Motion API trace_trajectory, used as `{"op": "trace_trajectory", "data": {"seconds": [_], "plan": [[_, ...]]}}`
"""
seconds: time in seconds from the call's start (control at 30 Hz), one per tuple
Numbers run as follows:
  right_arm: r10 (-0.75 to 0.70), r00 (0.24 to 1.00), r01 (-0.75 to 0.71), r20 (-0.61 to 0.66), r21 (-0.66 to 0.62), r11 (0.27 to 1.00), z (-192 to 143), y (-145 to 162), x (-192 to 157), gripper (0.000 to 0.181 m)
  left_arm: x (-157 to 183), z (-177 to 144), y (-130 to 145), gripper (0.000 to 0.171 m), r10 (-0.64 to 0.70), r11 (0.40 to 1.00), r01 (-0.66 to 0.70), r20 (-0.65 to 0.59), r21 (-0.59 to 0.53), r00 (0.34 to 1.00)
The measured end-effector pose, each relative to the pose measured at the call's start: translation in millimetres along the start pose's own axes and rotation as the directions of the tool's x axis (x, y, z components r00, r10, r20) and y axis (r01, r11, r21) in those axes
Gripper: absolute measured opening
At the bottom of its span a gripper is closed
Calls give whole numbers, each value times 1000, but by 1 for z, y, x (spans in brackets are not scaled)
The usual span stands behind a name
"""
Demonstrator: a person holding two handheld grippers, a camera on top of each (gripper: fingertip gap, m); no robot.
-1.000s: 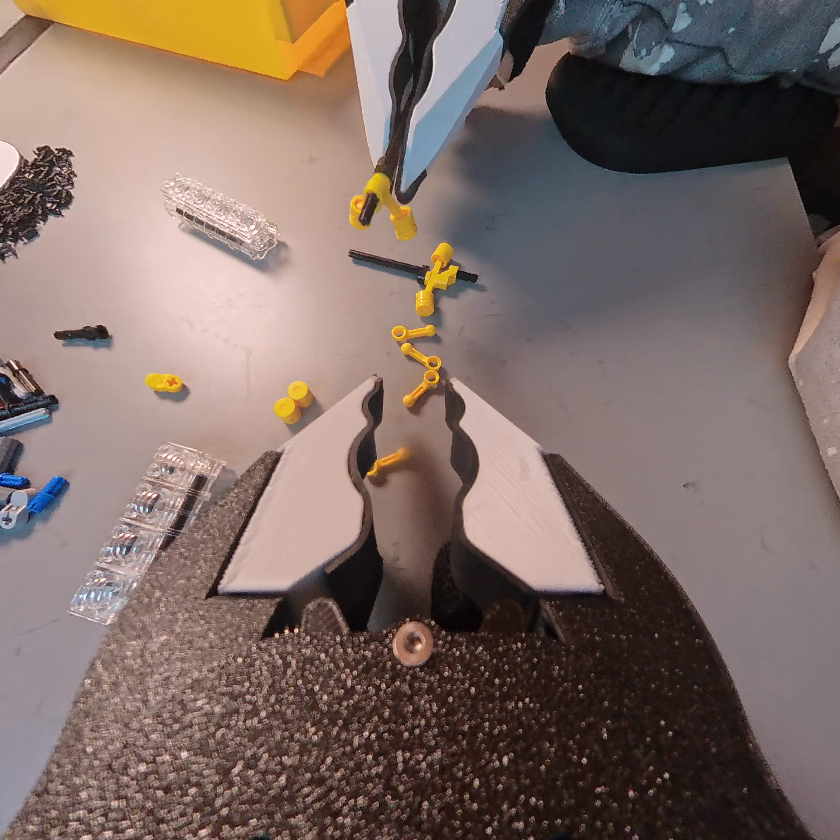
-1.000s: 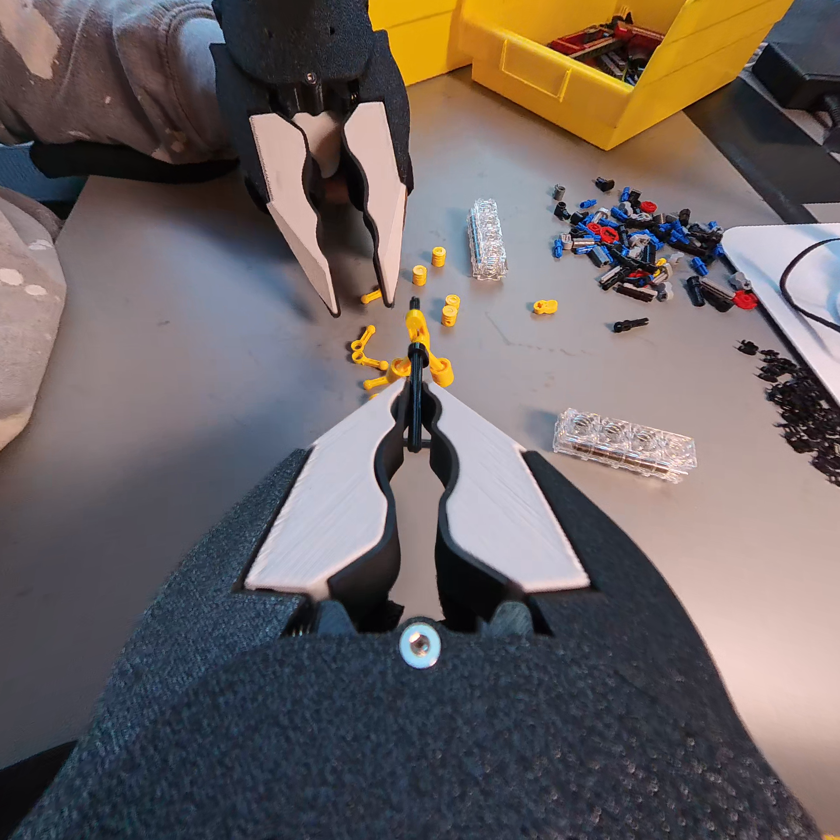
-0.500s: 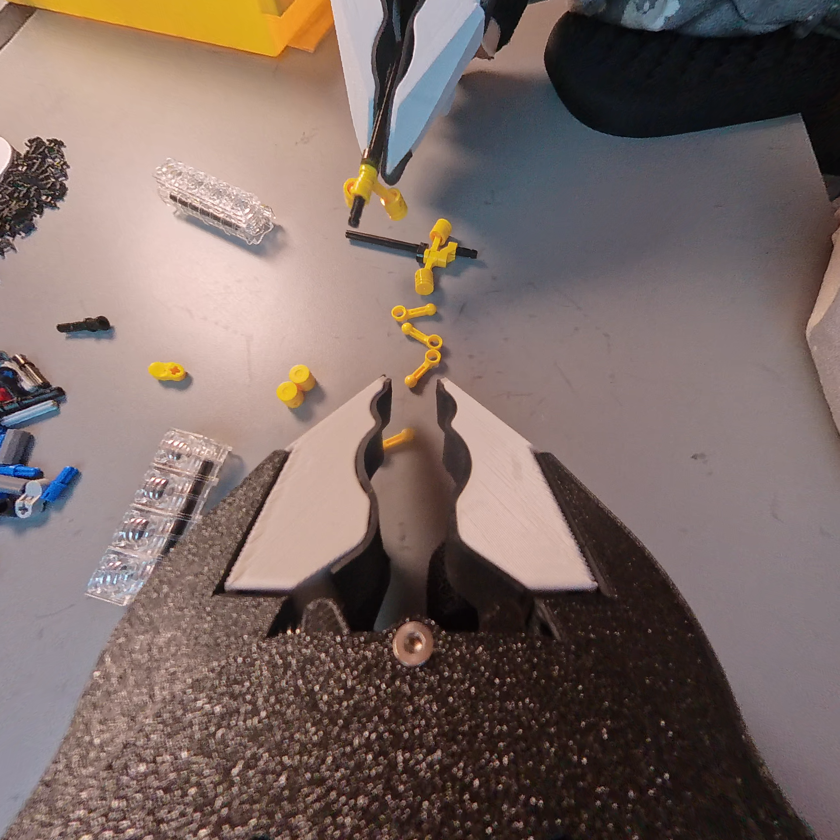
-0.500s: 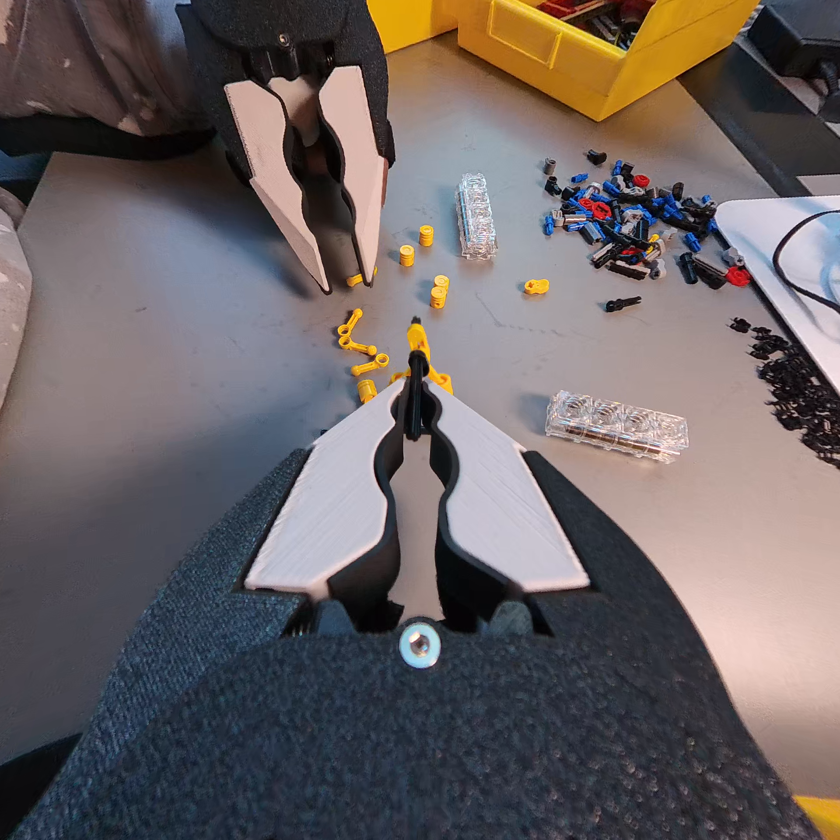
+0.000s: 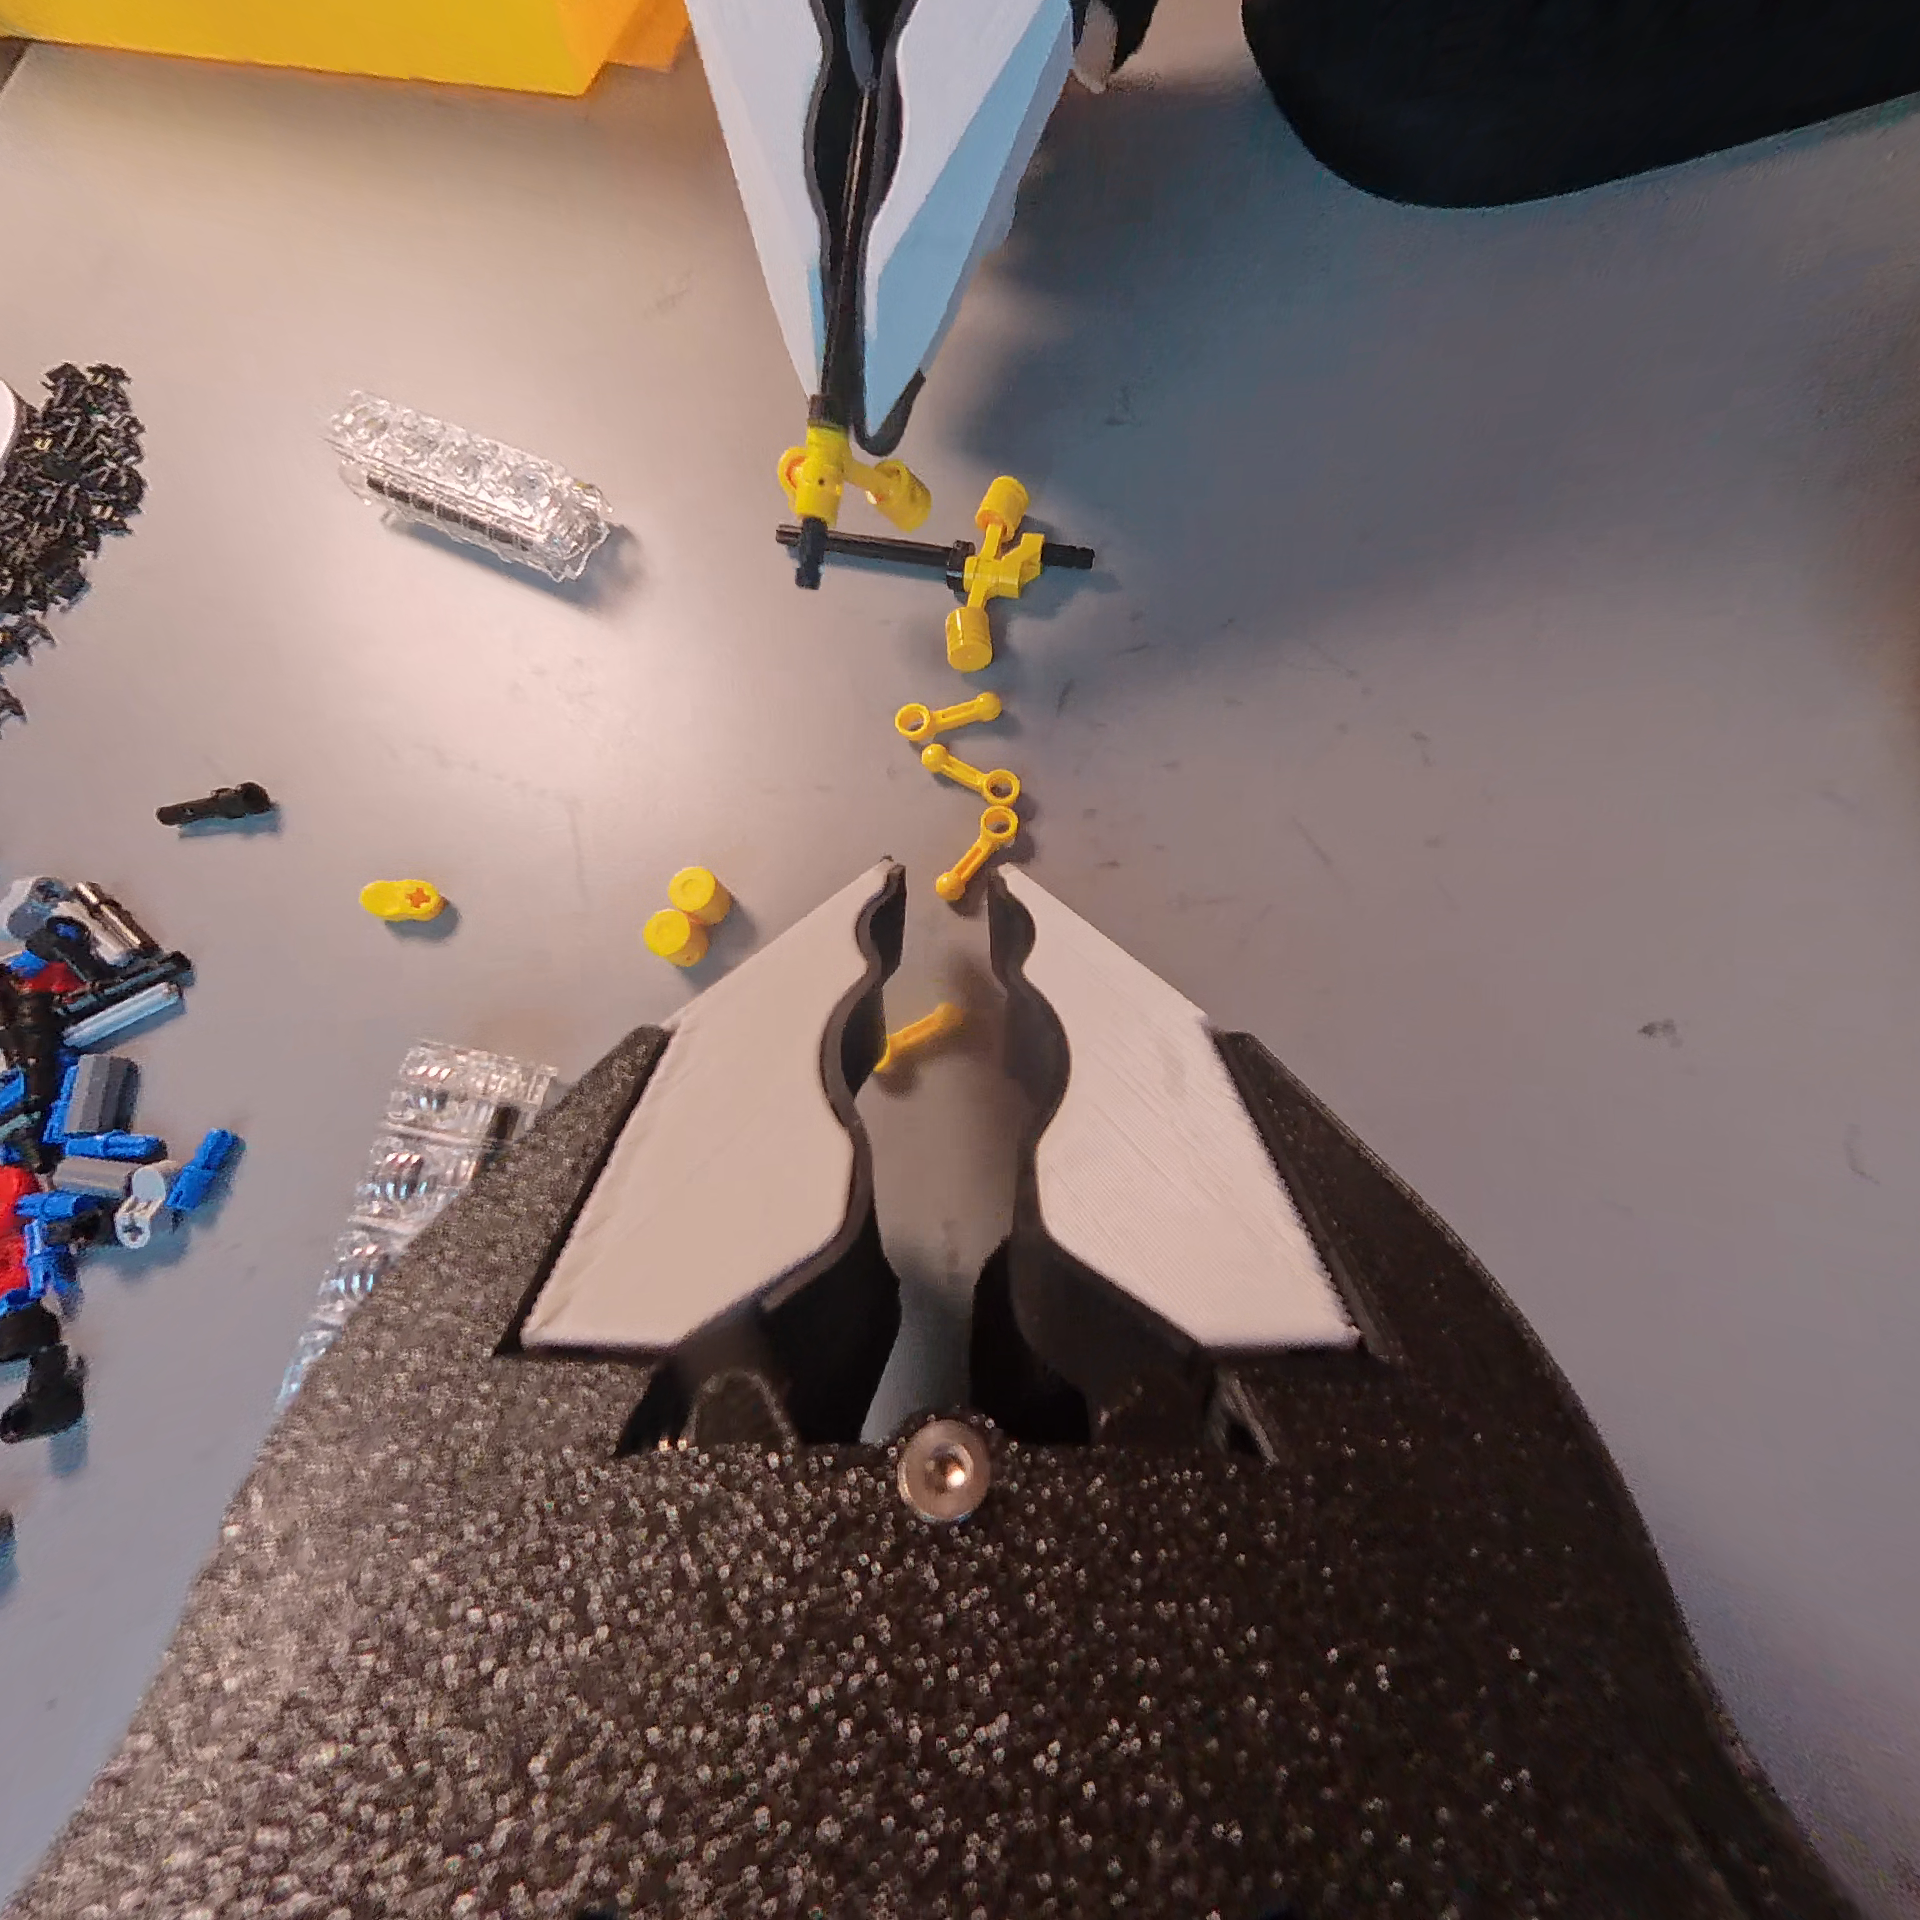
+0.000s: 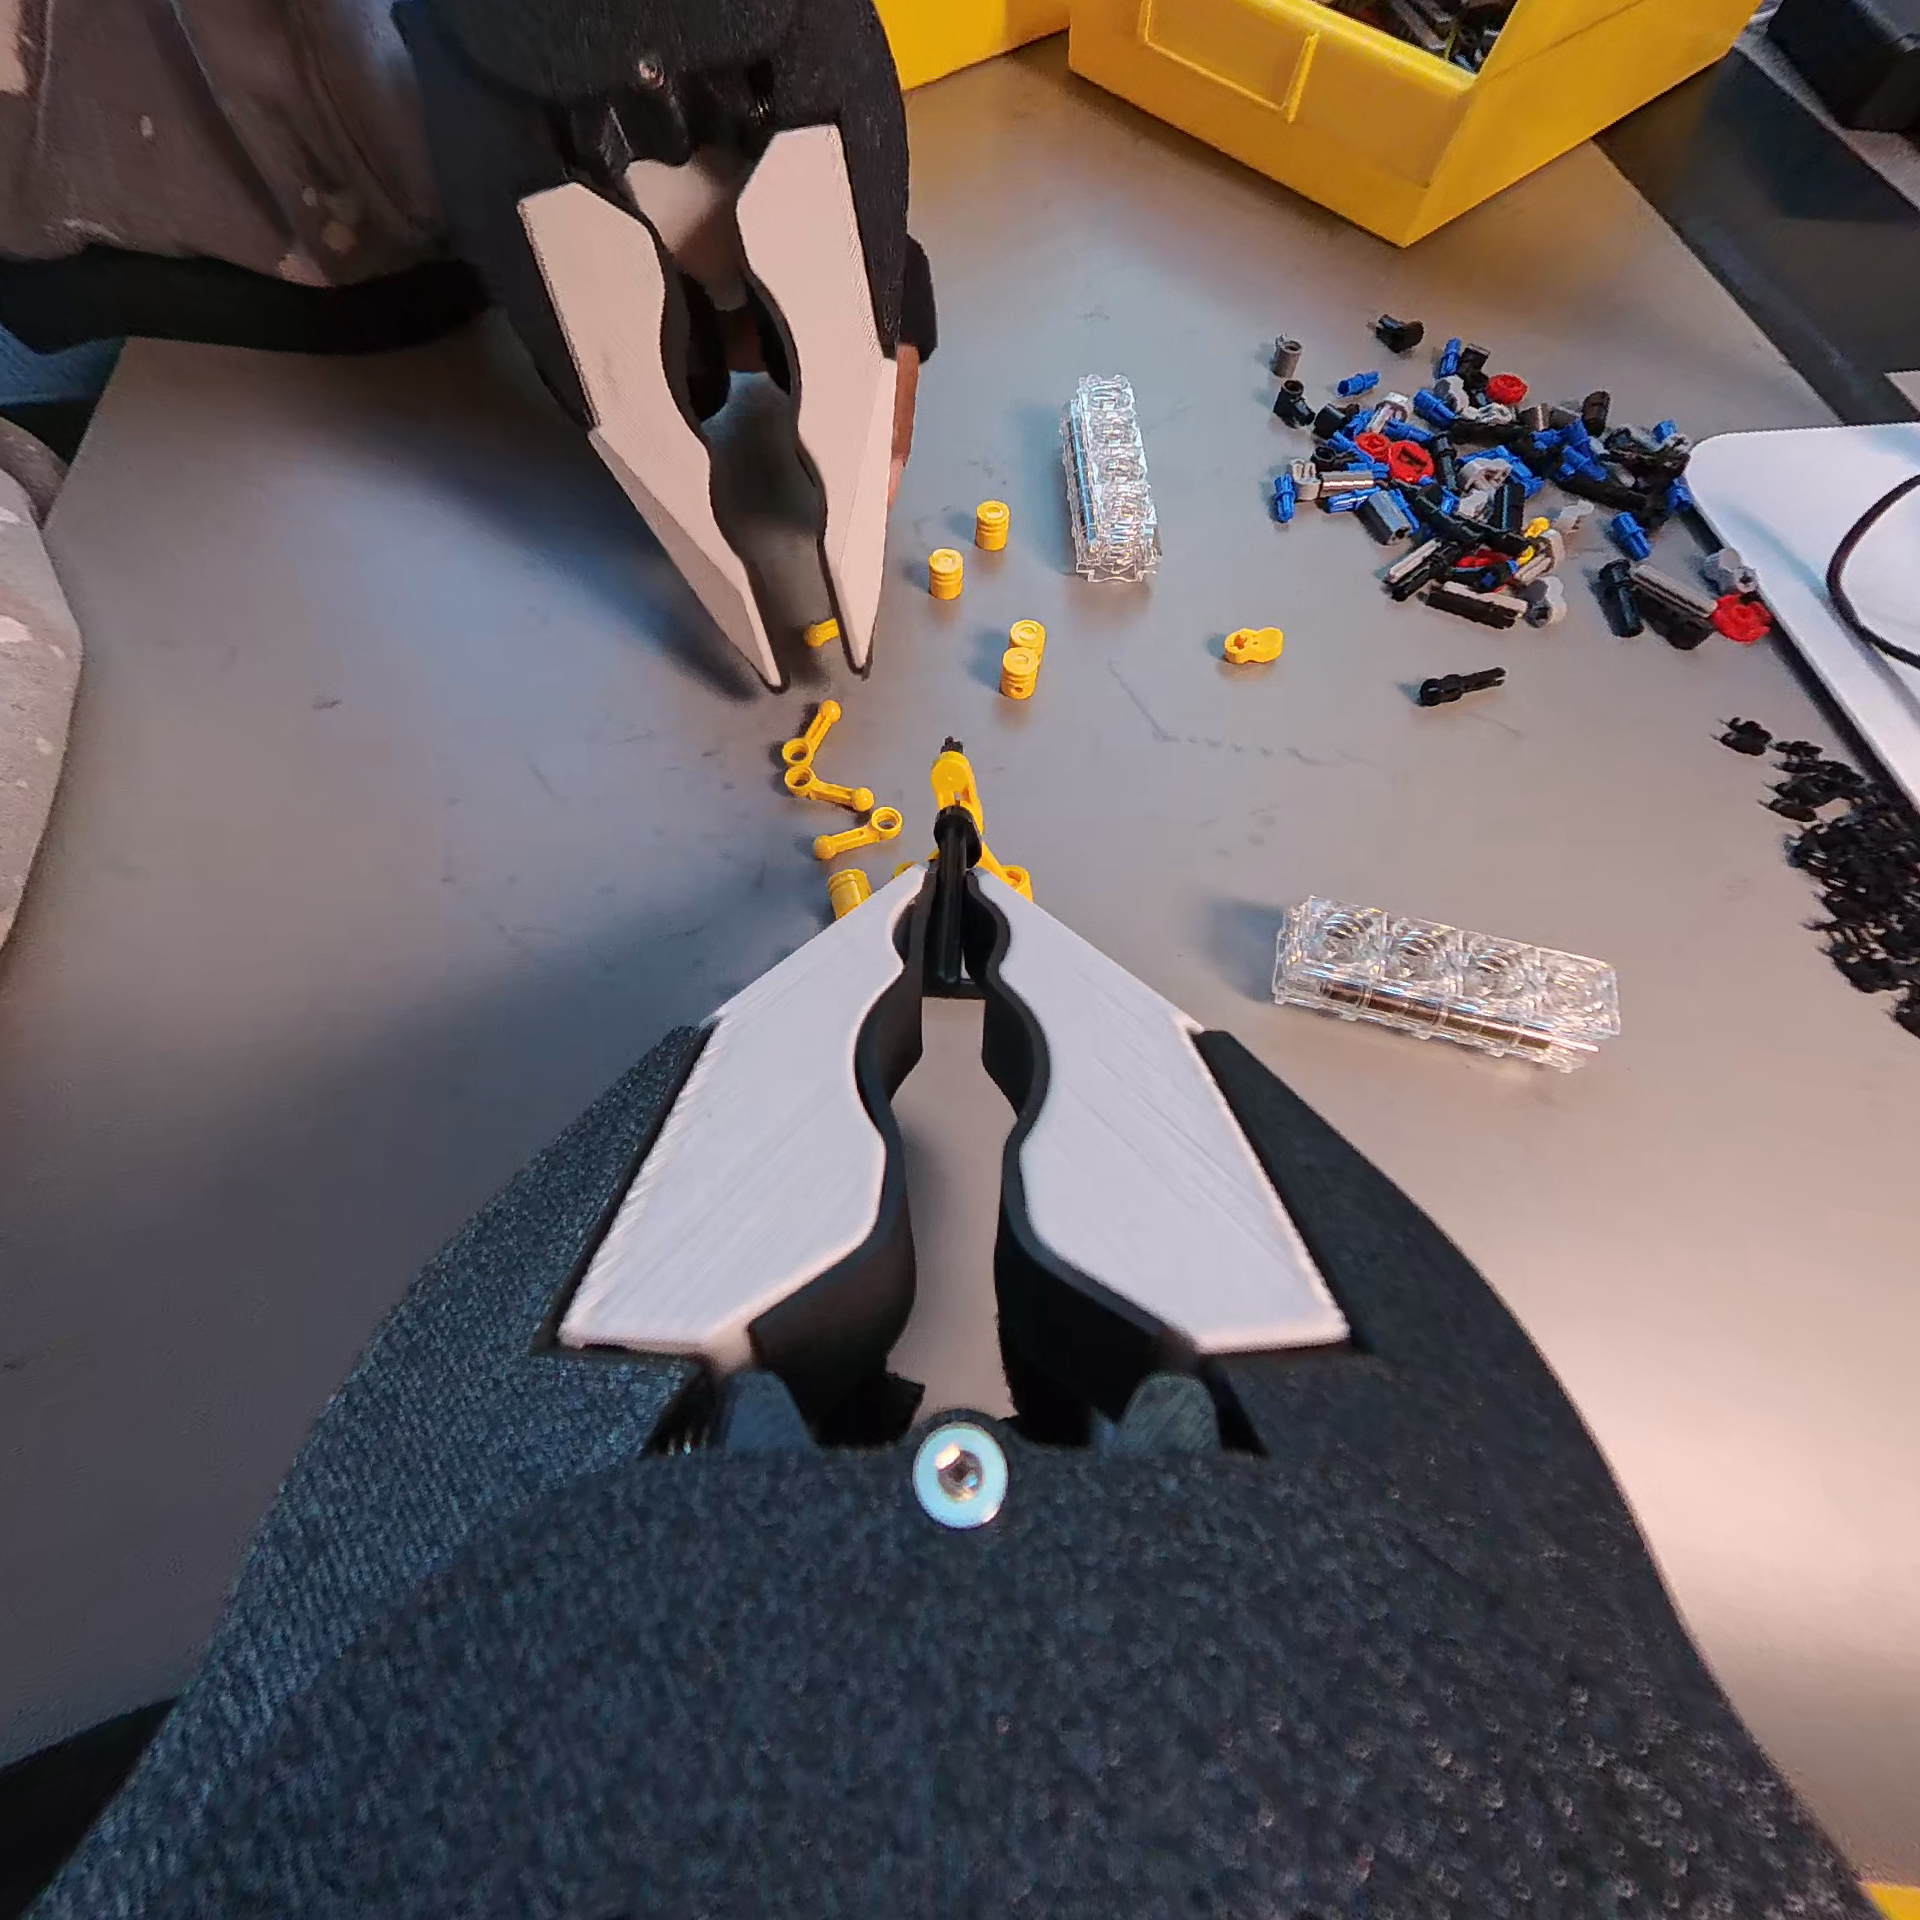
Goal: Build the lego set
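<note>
My left gripper point(image 5: 945, 875) is open with a narrow gap, low over the grey table. A small yellow connecting rod point(image 5: 914, 1034) lies between its fingers, its end against the left finger. In the right wrist view the left gripper point(image 6: 816, 670) stands tip-down with that rod point(image 6: 821, 632) between its tips. My right gripper point(image 6: 943, 888) is shut on a black axle point(image 6: 948, 914) that carries yellow pieces point(image 6: 951, 779) at its far end. In the left wrist view the right gripper point(image 5: 857, 421) holds this axle assembly point(image 5: 831, 478) just above a second black axle with yellow pieces point(image 5: 935, 551) on the table.
Three more yellow rods point(image 5: 966, 774) lie ahead of the left gripper, two yellow bushes point(image 5: 686, 914) to its left. Two clear blocks point(image 6: 1112, 478) point(image 6: 1444, 982), a heap of blue, black and red parts point(image 6: 1507, 499), small black pins point(image 6: 1860, 862), yellow bins point(image 6: 1382, 114) and a person's sleeve point(image 6: 187, 135) surround them. Across from one pair of fingers to the other is roughly 9 cm.
My left gripper's fingers have narrowed around the yellow rod and moved slightly forward. My right gripper has carried its axle assembly closer to the axle on the table.
</note>
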State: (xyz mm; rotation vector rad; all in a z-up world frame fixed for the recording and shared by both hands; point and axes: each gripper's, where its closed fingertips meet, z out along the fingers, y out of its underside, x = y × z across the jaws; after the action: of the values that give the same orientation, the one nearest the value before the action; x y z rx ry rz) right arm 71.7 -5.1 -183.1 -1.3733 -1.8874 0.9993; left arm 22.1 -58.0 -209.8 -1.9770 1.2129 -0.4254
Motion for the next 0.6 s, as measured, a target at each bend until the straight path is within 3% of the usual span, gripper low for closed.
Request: {"op": "trace_trajectory", "data": {"seconds": [0.1,0.2,0.33,0.4,0.47,0.6], "plan": [[-7,1000,7,2,-7,1000,1,1,-1,3,3,10,3,15,24,999,-24,-14,-43,1000],[-7,1000,7,8,-1,1000,1,-1,-3,3,-1,12,4,3,-1,998,1,-1,-58,1000],[1,1000,-1,19,26,1000,-1,-6,-5,3,-2,6,-5,2,-208,978,209,-64,9,976],[12,999,-14,33,57,998,-3,-11,-6,3,-5,-5,-24,3,-353,919,373,-160,124,922],[25,998,-29,51,94,995,-5,-18,-8,3,-9,-22,-45,3,-452,822,520,-292,232,843],[48,995,-61,90,152,987,-7,-28,-13,3,-14,-44,-63,3,-504,674,668,-464,316,728]]}}
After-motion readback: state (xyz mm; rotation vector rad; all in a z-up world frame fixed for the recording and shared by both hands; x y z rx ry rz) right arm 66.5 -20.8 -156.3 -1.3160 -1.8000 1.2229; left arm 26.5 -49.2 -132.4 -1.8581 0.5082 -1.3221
